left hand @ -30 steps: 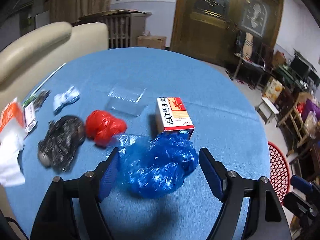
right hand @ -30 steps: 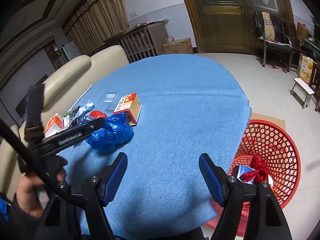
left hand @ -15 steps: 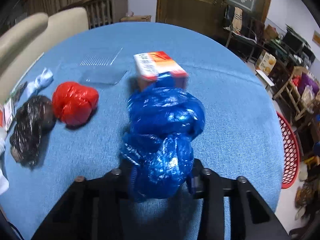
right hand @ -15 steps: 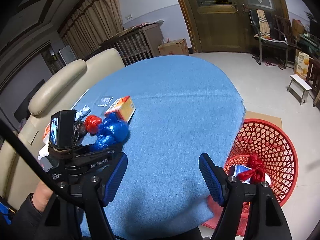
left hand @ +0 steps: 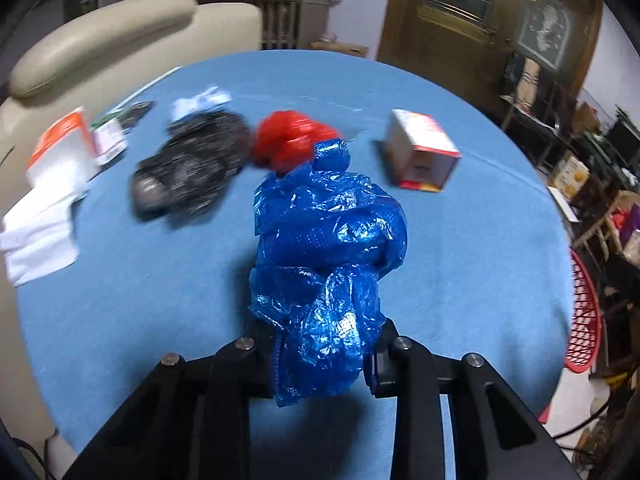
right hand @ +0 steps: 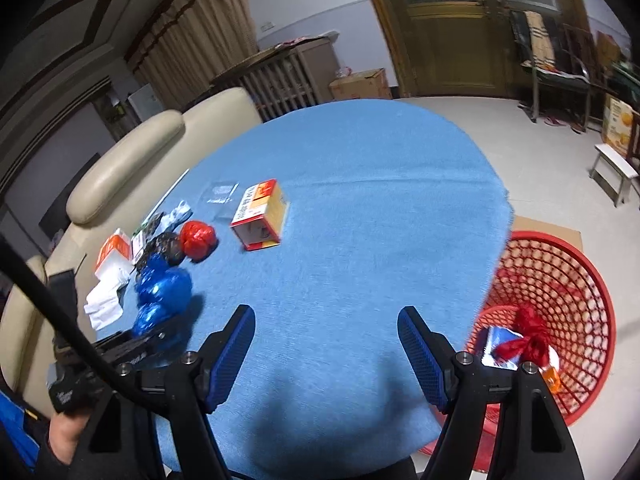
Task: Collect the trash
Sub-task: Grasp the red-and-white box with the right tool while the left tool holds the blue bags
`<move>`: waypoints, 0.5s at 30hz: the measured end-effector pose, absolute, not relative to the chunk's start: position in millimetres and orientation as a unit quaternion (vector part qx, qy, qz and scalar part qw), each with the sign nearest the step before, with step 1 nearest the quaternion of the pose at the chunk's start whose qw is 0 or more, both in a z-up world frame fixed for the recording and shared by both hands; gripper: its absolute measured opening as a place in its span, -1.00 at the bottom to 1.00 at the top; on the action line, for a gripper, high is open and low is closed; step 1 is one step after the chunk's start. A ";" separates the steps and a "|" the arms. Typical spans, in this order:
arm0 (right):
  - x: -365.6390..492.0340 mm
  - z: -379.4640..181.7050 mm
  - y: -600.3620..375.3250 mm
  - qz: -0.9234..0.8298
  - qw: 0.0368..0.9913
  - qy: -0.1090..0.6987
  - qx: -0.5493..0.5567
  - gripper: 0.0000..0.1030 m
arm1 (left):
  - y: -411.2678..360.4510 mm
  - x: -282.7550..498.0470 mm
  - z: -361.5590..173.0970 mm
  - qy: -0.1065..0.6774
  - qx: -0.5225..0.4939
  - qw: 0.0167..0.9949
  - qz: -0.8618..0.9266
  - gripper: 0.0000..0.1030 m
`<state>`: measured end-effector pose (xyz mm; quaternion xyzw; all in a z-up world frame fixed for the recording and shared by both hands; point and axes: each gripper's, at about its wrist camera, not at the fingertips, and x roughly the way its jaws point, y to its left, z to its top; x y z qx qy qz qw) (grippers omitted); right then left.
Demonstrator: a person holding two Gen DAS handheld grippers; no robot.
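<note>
Blue-clothed table [left hand: 460, 264]: left hand-held gripper [left hand: 324, 360] closing on blue bag [left hand: 328, 240]; right hand-held gripper [right hand: 326, 344] gapes.

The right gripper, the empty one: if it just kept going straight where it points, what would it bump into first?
Probably the bare blue tablecloth. The right gripper is open and tilted down at it, with nothing between; depth is hard to judge.

Left wrist view: close above the table [left hand: 460, 280], angled downward toward its far edge. Right wrist view: set farther back at the near edge, angled downward, facing the same way. Both cover the table's far-left clutter.
</note>
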<state>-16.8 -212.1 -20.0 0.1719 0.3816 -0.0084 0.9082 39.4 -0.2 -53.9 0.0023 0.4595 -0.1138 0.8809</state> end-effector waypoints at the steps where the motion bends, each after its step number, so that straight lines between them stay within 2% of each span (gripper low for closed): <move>1: -11.9 -20.2 -207.7 -0.003 0.908 0.383 0.169 0.49 | 3.6 37.9 -54.1 0.461 0.001 0.881 -0.109 -0.38; 15: 115.9 -34.2 -144.8 0.028 0.901 0.415 0.119 0.49 | 14.4 40.2 -58.6 0.463 -0.009 0.881 -0.094 -0.38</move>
